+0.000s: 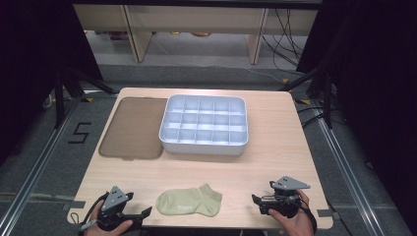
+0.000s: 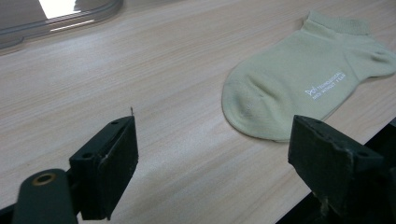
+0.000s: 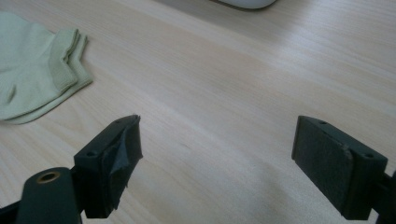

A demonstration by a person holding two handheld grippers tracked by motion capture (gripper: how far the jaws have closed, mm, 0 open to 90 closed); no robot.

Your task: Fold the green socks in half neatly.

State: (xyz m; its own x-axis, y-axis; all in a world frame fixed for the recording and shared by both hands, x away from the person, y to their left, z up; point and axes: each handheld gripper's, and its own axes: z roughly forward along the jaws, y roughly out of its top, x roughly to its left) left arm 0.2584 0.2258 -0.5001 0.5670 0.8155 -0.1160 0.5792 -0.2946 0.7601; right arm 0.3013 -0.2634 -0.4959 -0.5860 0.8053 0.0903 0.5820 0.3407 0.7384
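**Sock lies free at the near edge, both grippers open beside it**

The pale green sock (image 1: 189, 201) lies flat on the wooden table (image 1: 275, 147), close to the near edge and about in the middle between the two hands. Its toe points to the person's left and its cuff to the right. In the left gripper view the sock (image 2: 299, 79) carries small white print on its side. In the right gripper view it looks like two layers at the cuff (image 3: 70, 60), so it may be a pair laid together, but this I cannot tell for sure.

The left gripper (image 1: 142, 215) rests at the near left corner, near the toe but not touching it. Its jaws stand wide apart, with bare table between them. The right gripper (image 1: 255, 201) is near the cuff side, also apart from the sock, jaws wide and holding nothing.

Farther back on the table stands a white tray (image 1: 204, 146) with many small compartments. Just beside it, on its left, lies a flat brownish transparent lid (image 1: 133, 130).
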